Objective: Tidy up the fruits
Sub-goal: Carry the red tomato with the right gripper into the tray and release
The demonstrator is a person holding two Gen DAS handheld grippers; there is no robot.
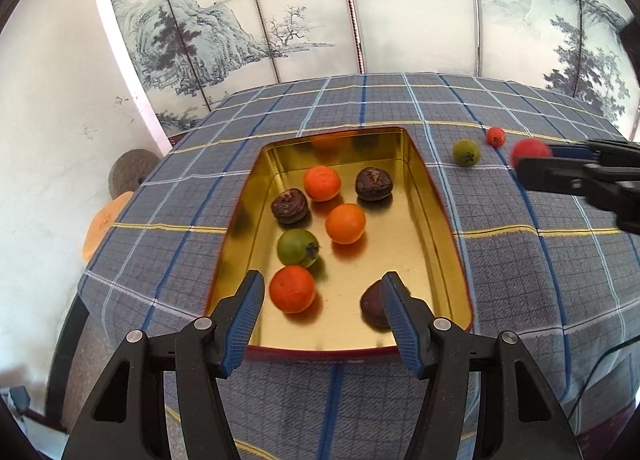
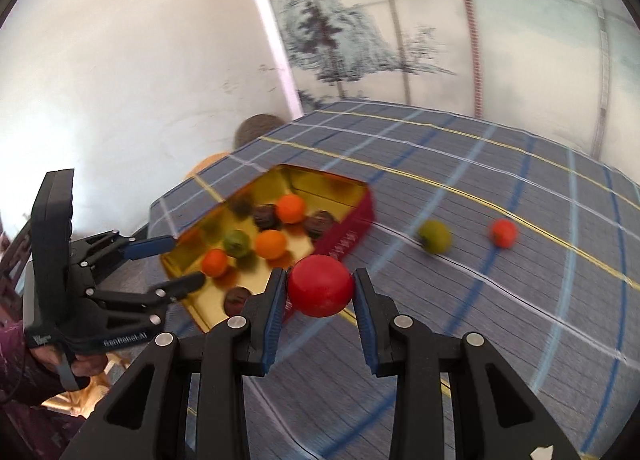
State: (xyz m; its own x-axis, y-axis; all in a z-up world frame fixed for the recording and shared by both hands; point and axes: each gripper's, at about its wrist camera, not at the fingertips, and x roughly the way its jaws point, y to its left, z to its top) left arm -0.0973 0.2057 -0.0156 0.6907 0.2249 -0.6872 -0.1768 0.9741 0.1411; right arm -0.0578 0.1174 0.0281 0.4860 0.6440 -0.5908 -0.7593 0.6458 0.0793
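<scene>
plaid tablecloth (image 1: 400, 108), painted landscape screen (image 1: 280, 20)

I note a gold-lined tin (image 1: 436, 220), dark red outside (image 2: 352, 236). Inside I count three orange fruits (image 1: 345, 223), one green fruit with a dark stem (image 1: 298, 247), and three dark brown, wrinkled ones (image 1: 373, 184). The counter (image 1: 520, 280) wears a grey-blue plaid cloth, crossed by white, deep blue and thin yellow lines. On the cloth I see an olive-green fruit (image 1: 466, 152) and a small red-orange one (image 1: 495, 136). My right gripper (image 2: 321, 286) has black arms and blue-padded fingers (image 2: 275, 300), with a solid red ball (image 2: 321, 285) between them. Behind stands a pale screen (image 1: 304, 12) painted with grey-blue ink mountains and trees.
</scene>
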